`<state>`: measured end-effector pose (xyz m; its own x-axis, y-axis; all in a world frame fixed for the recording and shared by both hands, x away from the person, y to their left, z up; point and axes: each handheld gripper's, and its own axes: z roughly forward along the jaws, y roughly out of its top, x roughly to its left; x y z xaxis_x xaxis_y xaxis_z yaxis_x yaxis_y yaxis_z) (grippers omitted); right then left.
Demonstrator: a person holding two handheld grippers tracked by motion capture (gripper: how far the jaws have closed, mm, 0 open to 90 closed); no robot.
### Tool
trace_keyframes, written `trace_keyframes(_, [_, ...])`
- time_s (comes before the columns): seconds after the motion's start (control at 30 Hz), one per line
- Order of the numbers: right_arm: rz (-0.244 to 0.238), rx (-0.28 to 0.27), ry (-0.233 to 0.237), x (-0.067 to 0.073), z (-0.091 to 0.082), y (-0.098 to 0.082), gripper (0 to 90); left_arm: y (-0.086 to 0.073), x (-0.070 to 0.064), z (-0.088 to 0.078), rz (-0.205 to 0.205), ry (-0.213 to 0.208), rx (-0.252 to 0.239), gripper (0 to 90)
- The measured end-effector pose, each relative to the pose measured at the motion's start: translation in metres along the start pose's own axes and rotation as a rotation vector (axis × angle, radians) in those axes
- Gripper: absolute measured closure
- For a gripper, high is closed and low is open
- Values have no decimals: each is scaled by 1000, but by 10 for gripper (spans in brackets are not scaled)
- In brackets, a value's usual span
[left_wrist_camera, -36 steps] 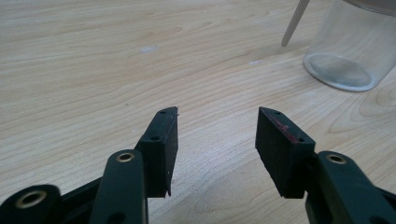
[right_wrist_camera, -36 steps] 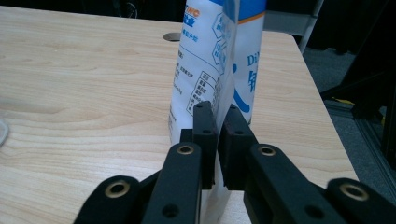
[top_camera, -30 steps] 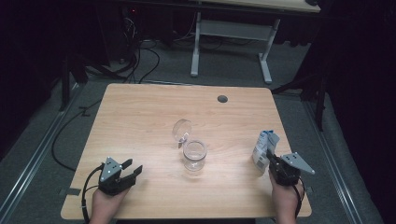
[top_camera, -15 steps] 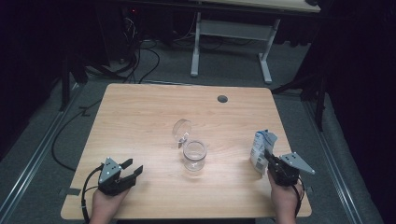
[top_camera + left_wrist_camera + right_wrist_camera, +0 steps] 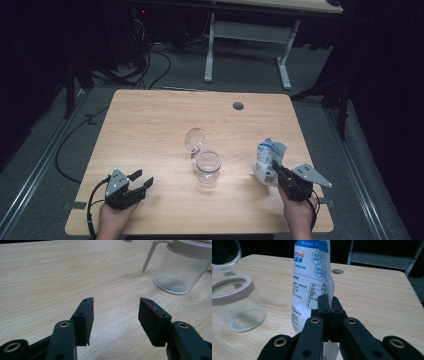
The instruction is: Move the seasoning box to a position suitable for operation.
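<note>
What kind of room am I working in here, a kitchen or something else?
Likely a lab or recording workspace, not a kitchen: a bare wooden table with a cable hole, loose cables on grey carpet, and another desk's metal legs behind, in a dark room.

We count one jar [image 5: 208,165] on the surface [image 5: 150,130], open, with its one hinged lid [image 5: 194,139] tipped back behind it. Right of the jar we count one bag [image 5: 267,161], white and blue. Beyond the jar, toward the far edge, there is one round hole [image 5: 238,106]. We hold two grippers: one left of the jar [image 5: 142,181], one right of it [image 5: 274,167], each with two fingers [image 5: 85,317].
</note>
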<state>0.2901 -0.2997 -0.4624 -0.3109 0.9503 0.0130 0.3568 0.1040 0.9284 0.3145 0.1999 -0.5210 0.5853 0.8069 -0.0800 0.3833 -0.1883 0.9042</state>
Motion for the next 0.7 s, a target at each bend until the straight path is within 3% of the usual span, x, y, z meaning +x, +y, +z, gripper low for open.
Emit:
trace_keyframes(0.1, [-9,1,29,8,3,1,900,0,-1,-2,-8,-12,-14,469])
trace_keyframes(0.27, [-20,3,64,17,10,3,900,-1,-5,-5,15,-28,-24,469])
trace_keyframes(0.43, [-33,19,90,29,18,3,900,-2,-3,-9,-14,-36,-40,469])
trace_keyframes(0.7, [-60,32,126,46,27,4,900,-2,-2,-10,-21,-40,-45,469])
